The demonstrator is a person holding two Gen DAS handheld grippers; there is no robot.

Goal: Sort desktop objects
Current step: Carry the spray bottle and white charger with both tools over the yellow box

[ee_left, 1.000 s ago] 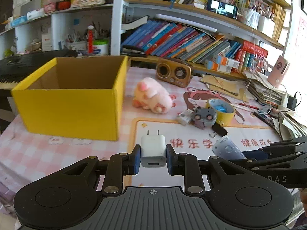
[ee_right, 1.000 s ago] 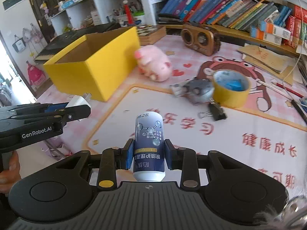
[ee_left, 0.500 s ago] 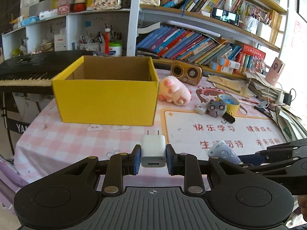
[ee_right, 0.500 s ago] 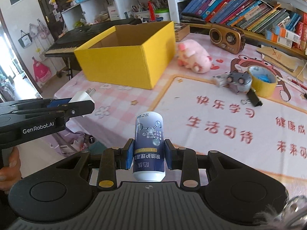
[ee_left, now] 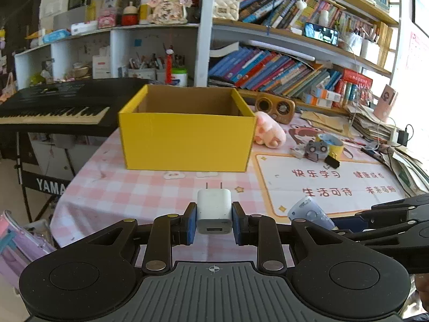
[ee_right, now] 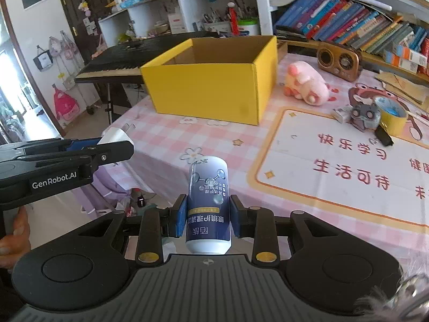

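Note:
My left gripper (ee_left: 214, 221) is shut on a white USB charger plug (ee_left: 214, 210), prongs pointing forward, held over the near edge of the pink checked table. My right gripper (ee_right: 207, 218) is shut on a small blue and white bottle (ee_right: 208, 204) with Chinese print. An open yellow cardboard box (ee_left: 186, 142) stands ahead on the table and looks empty where its inside shows. In the right wrist view the box (ee_right: 214, 86) sits far left of centre, and the left gripper (ee_right: 118, 147) with the charger (ee_right: 114, 135) reaches in from the left.
Right of the box lie a pink plush pig (ee_right: 307, 86), a grey toy (ee_right: 366, 114), a yellow tape roll (ee_right: 392, 115), a black binder clip (ee_right: 383, 135) and a brown radio (ee_right: 339, 60). A black keyboard (ee_left: 53, 107) stands left of the table. Bookshelves fill the back.
Both grippers have drawn back and to the left from the table, still holding the charger and the bottle. The yellow box now sits centred ahead of the left gripper and looks smaller.

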